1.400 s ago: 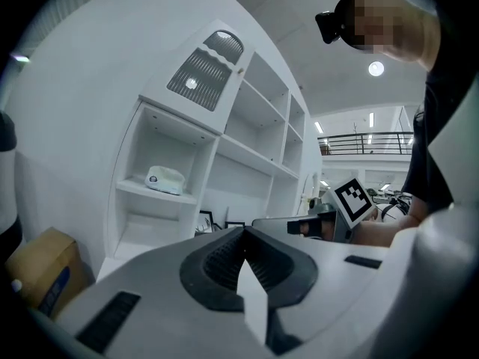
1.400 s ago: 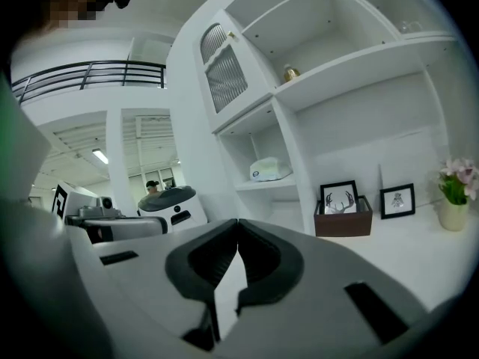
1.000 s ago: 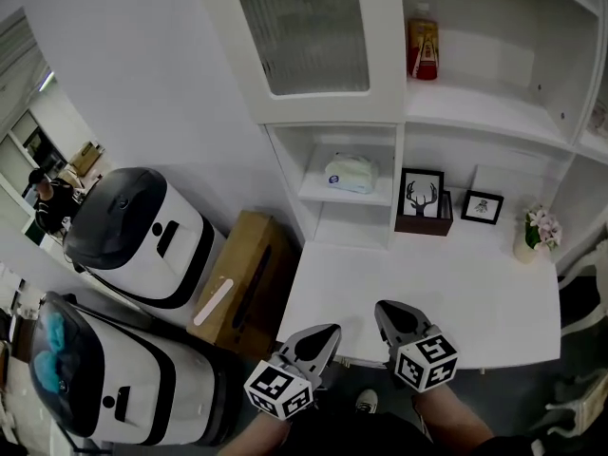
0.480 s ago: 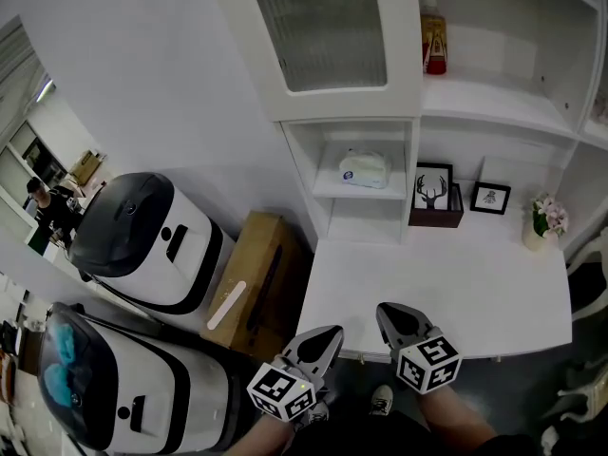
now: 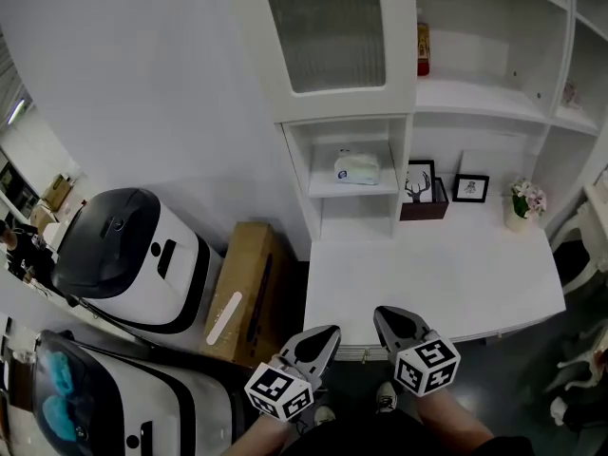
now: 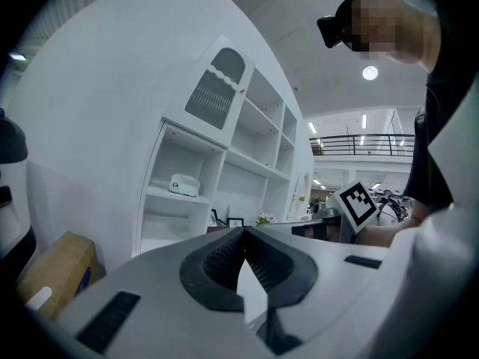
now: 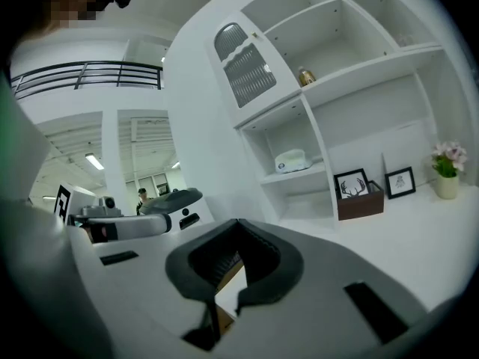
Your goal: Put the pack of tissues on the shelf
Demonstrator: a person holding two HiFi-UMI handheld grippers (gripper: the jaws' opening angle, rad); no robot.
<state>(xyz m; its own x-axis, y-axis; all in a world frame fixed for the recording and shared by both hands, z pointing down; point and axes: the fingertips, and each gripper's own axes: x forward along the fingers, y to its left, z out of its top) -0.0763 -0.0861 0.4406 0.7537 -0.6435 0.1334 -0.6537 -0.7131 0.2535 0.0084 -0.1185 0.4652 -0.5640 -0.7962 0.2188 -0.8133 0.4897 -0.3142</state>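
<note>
The pack of tissues (image 5: 357, 167), white with a blue label, lies on a small shelf (image 5: 328, 185) in the white wall unit. It also shows in the left gripper view as the tissues (image 6: 183, 185) and in the right gripper view as the tissues (image 7: 291, 159). My left gripper (image 5: 321, 338) and right gripper (image 5: 392, 319) hang low, near the front edge of the white table (image 5: 446, 283), far from the shelf. Both are shut with nothing between their jaws.
A framed deer picture (image 5: 418, 183) in a brown box, a second small frame (image 5: 471, 187) and a flower pot (image 5: 521, 203) stand at the table's back. A red bottle (image 5: 422, 48) sits higher up. A cardboard box (image 5: 242, 293) and two white-black machines (image 5: 123, 259) stand at the left.
The head view has drawn back from the wall unit, so the shelves and tissues look smaller and farther. Both grippers keep their places in the view, shut and empty.
</note>
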